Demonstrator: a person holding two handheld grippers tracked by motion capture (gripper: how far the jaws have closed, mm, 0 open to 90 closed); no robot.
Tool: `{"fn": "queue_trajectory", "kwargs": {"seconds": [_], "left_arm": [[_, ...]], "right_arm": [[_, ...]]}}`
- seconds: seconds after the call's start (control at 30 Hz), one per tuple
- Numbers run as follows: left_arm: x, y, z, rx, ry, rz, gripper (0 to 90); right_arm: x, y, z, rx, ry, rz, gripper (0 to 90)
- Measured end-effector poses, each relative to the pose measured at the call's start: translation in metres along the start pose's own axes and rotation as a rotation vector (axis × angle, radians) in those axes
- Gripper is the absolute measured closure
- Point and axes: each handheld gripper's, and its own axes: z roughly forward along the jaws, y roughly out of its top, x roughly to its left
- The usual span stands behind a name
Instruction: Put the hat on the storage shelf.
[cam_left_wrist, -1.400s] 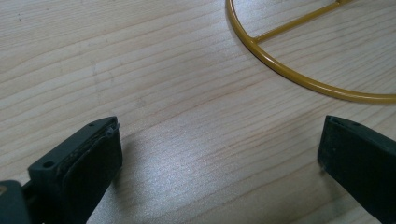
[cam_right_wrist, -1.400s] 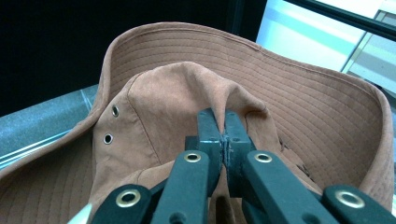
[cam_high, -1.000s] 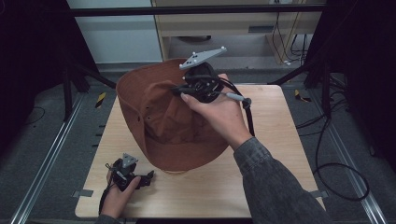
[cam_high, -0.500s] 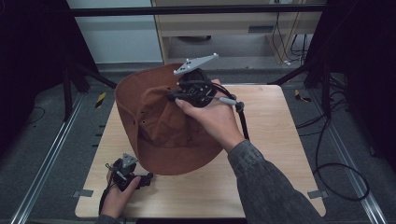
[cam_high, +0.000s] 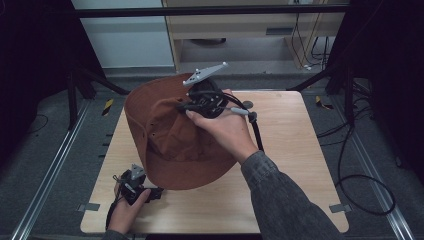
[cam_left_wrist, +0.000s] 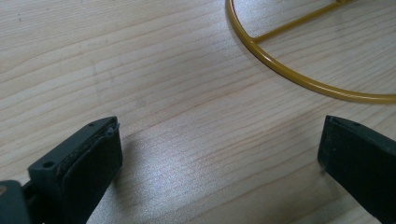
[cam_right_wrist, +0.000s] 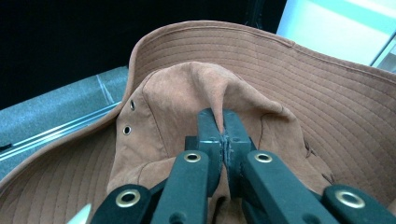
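A brown wide-brimmed hat (cam_high: 170, 140) hangs tilted over the middle of the wooden table (cam_high: 295, 145), lifted by its crown. My right gripper (cam_high: 187, 107) is shut on a pinched fold of the crown (cam_right_wrist: 219, 100), its jaws pressed together on the cloth. The hat's brim (cam_right_wrist: 327, 88) curves behind and around the jaws, and two brass eyelets (cam_right_wrist: 129, 116) show on the crown's side. My left gripper (cam_high: 150, 192) rests low at the table's front left corner, open, with bare wood between its pads (cam_left_wrist: 93, 158). A thin yellow wire ring (cam_left_wrist: 299, 79) lies on the table just ahead of it.
A black cable (cam_high: 257, 132) trails from my right gripper across the table. A wooden cabinet (cam_high: 250, 30) stands behind the table. Metal rails (cam_high: 45, 185) run along the floor at the left, and loose cables (cam_high: 360, 165) lie on the floor at the right.
My right gripper has carried the hat to the left and slightly up, tilting it more on edge. The left gripper has stayed still.
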Motion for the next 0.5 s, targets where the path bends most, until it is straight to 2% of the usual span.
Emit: {"fn": "queue_trajectory", "kwargs": {"seconds": [0.5], "left_arm": [[0.0, 0.0, 0.0, 0.0, -0.001, 0.001, 0.0]], "right_arm": [[-0.002, -0.007, 0.016, 0.04, 0.005, 0.012, 88.8]]}}
